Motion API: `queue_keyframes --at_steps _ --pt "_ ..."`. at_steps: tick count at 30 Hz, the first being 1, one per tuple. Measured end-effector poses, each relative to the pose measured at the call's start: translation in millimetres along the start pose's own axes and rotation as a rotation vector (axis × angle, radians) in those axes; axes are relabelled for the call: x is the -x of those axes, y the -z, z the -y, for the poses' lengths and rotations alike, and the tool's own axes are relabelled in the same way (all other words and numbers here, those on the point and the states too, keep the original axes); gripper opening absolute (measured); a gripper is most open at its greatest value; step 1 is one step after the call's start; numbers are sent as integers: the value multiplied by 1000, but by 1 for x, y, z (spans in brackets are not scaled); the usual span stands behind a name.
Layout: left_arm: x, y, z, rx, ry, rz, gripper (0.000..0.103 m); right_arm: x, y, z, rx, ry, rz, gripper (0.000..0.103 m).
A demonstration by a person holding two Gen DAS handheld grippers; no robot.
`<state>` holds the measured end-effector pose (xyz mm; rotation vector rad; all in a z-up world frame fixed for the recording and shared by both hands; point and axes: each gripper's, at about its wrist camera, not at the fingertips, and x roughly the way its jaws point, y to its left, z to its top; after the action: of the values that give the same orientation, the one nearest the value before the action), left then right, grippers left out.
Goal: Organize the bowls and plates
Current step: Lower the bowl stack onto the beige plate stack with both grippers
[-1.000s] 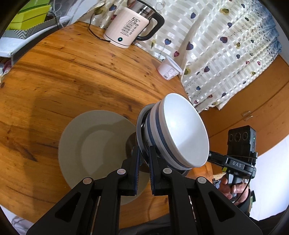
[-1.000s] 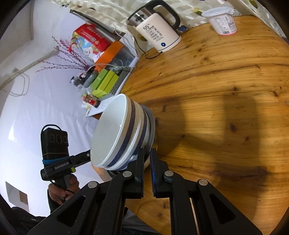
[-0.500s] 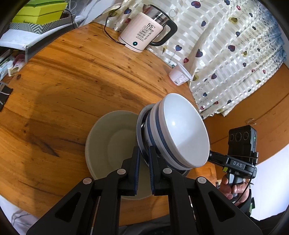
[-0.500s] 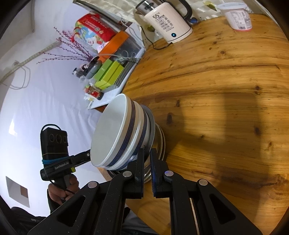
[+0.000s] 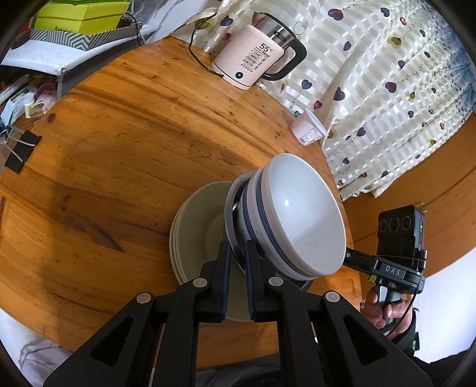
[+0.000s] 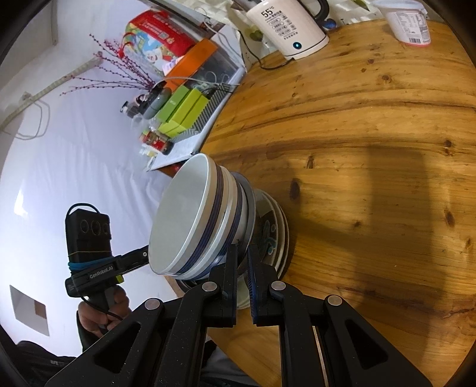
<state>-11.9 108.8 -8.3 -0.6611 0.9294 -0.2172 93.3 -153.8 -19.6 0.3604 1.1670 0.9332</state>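
The left claw (image 5: 236, 253) and the right claw (image 6: 242, 253) are both squeezing tight on the rim of a plate (image 5: 233, 202). Stacked bowls (image 5: 294, 217) are sitting on it, at one o'clock from the left claw. More plates (image 5: 193, 226) are lying on the table (image 5: 119, 148) underneath.

The wide middle of the wooden table (image 5: 125, 154) lies bare, leaving open passage across it; along the far edge stand a kettle (image 5: 253, 62) with its trailing cord (image 5: 197, 56) and a white cup (image 5: 308, 131), well apart from each other. At the left rim a binder clip (image 5: 20, 150) sits, with stacked boxes (image 5: 80, 20) beyond; near the front edge the plates (image 5: 196, 232) take up room.
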Motion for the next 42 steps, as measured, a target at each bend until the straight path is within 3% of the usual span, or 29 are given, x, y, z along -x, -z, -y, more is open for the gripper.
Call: queue_keyframes --at_steps 38,42 --pt "4 6 -10 40 -30 16 8 -19 -4 -7 13 17 -40 10" --pt "6 6 -11 41 -33 24 9 -16 -3 -5 11 32 -33 21"
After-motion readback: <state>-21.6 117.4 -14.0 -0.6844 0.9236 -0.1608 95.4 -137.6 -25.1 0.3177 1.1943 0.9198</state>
